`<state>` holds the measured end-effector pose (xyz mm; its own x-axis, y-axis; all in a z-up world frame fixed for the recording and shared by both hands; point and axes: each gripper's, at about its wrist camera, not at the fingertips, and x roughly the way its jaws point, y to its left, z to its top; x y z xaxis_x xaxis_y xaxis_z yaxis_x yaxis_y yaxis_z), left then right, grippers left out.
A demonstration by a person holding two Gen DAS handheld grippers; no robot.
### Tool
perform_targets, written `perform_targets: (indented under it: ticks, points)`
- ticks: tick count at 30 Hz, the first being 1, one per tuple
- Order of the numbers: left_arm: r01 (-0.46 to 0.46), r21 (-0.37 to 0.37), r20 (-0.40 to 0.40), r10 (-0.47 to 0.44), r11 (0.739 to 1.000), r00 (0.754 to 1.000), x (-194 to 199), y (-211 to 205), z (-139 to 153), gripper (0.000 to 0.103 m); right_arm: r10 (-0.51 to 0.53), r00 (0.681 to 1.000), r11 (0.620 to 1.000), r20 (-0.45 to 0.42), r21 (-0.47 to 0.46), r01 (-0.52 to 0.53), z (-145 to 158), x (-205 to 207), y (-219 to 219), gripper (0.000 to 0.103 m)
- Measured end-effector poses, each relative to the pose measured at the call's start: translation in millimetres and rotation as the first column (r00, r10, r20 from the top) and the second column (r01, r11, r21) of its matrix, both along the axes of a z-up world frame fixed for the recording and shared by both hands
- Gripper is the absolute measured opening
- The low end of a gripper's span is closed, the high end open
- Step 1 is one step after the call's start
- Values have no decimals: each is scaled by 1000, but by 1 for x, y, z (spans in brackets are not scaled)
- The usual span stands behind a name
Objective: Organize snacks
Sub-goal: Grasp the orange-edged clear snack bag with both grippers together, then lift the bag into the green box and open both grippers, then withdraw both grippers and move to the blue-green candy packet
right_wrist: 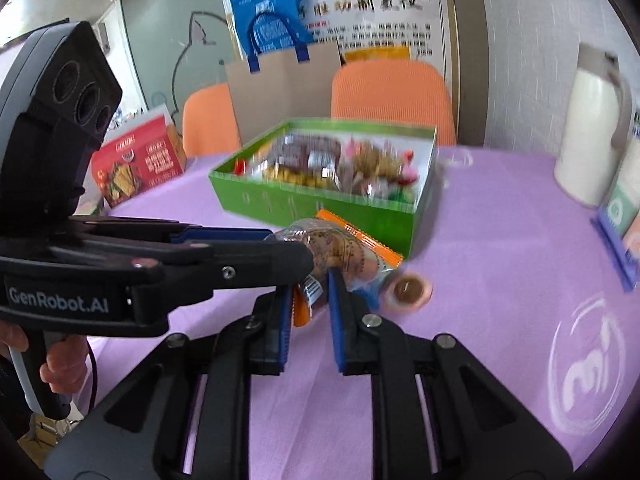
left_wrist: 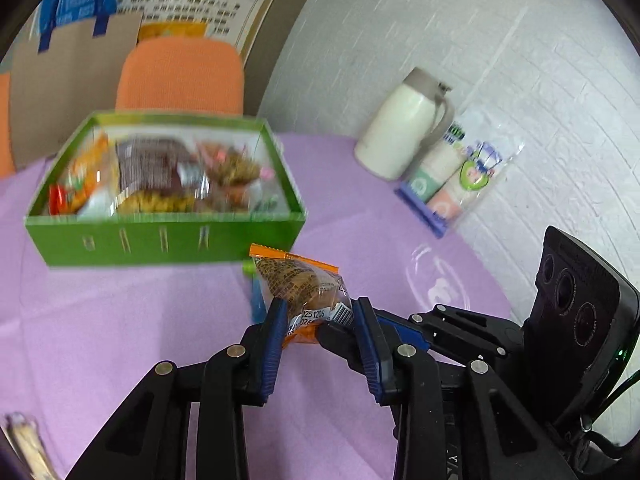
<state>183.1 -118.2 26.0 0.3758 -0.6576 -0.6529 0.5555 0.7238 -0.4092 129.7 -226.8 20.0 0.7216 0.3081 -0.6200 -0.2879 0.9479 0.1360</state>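
Note:
A clear snack packet with orange ends (left_wrist: 300, 280) hangs over the purple tablecloth, just in front of the green box (left_wrist: 160, 240). My left gripper (left_wrist: 321, 308) is shut on its barcode end. My right gripper (left_wrist: 344, 334) reaches in from the right to the same end. In the right wrist view the right gripper (right_wrist: 310, 292) is shut on the packet (right_wrist: 348, 248) from below. There the left gripper (right_wrist: 296, 250) comes in from the left and clamps the packet too. The green box (right_wrist: 320, 210) stands open, filled with several wrapped snacks.
A small round brown snack (right_wrist: 410, 290) lies on the cloth beside the packet. A white jug (left_wrist: 400, 124) and a pack of paper cups (left_wrist: 452, 176) stand by the wall. A red carton (right_wrist: 136, 160) sits at the far left edge. Orange chairs (right_wrist: 392, 92) stand behind. A hand (right_wrist: 60, 364) holds the left gripper's handle.

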Motion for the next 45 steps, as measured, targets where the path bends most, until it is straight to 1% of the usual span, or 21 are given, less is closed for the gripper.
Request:
perform_targets:
  ticks: [5, 9, 12, 19, 22, 25, 26, 28, 29, 30, 31, 32, 33, 34, 36, 38, 39, 41, 42, 43, 45]
  points:
    - [-27, -33, 35, 28, 999, 999, 29, -1, 23, 35, -10, 998, 1000, 67, 22, 8, 20, 28, -6, 19]
    - [-38, -24, 50, 39, 999, 998, 54, -5, 27, 35, -10, 997, 999, 82, 35, 7, 20, 55, -8, 19]
    - [-46, -17, 37, 46, 999, 998, 75, -11, 16, 35, -16, 997, 999, 75, 38, 13, 10, 72, -10, 19]
    - [-79, 19, -30, 80, 997, 996, 121, -15, -25, 35, -29, 999, 997, -14, 64, 30, -25, 117, -18, 19]
    - [-99, 23, -40, 100, 995, 994, 137, -15, -34, 35, -36, 999, 997, -24, 63, 38, -33, 133, -16, 19]
    - [-116, 41, -21, 117, 992, 993, 148, -17, -40, 35, -45, 999, 997, -29, 60, 47, -41, 146, -16, 19]
    - [-122, 39, -14, 123, 992, 992, 151, -17, -41, 37, -49, 999, 997, -19, 52, 50, -42, 148, -16, 19]
    - [-135, 39, -18, 136, 990, 991, 153, -14, -42, 45, -48, 999, 998, -20, 44, 49, -41, 147, -14, 24]
    - [-129, 34, -22, 130, 991, 991, 152, -12, -42, 52, -37, 999, 998, -13, 44, 37, -40, 144, -13, 34]
    - [-119, 25, -18, 120, 993, 993, 148, -11, -40, 64, -26, 1000, 999, 4, 33, 26, -37, 137, -13, 54]
    - [-120, 29, -7, 120, 992, 993, 142, -10, -38, 72, -27, 999, 1000, 31, 14, 27, -34, 130, -13, 63]
    - [-129, 30, 10, 129, 991, 992, 136, -7, -34, 86, -34, 997, 999, 64, -8, 34, -30, 120, -13, 71]
    - [-146, 24, 41, 145, 989, 989, 127, -3, -30, 92, -29, 996, 999, 81, -20, 31, -28, 114, -13, 72]
    - [-160, 22, 67, 158, 987, 985, 119, 0, -25, 93, -20, 996, 999, 86, -30, 22, -25, 105, -14, 73]
    - [-175, 29, 105, 171, 984, 980, 100, 5, -18, 101, -31, 996, 999, 81, -29, 33, -21, 88, -20, 83]
    - [-198, 45, 131, 191, 979, 973, 81, 10, -12, 102, -50, 996, 999, 70, -4, 50, -18, 67, -26, 85]
    - [-215, 65, 142, 205, 974, 968, 70, 12, -11, 103, -58, 996, 998, 63, 7, 58, -17, 58, -30, 86]
    - [-242, 100, 161, 224, 965, 961, 51, 14, -10, 103, -95, 995, 995, 41, -2, 96, -16, 40, -34, 88]
    - [-245, 100, 169, 226, 964, 959, 40, 16, -11, 103, -113, 993, 994, 30, -6, 113, -17, 30, -37, 89]
    - [-252, 103, 172, 232, 962, 957, 31, 17, -13, 103, -124, 992, 992, 19, -8, 124, -19, 22, -40, 89]
    - [-271, 136, 168, 248, 953, 954, 14, 19, -20, 103, -142, 990, 990, -12, -22, 142, -23, 11, -43, 89]
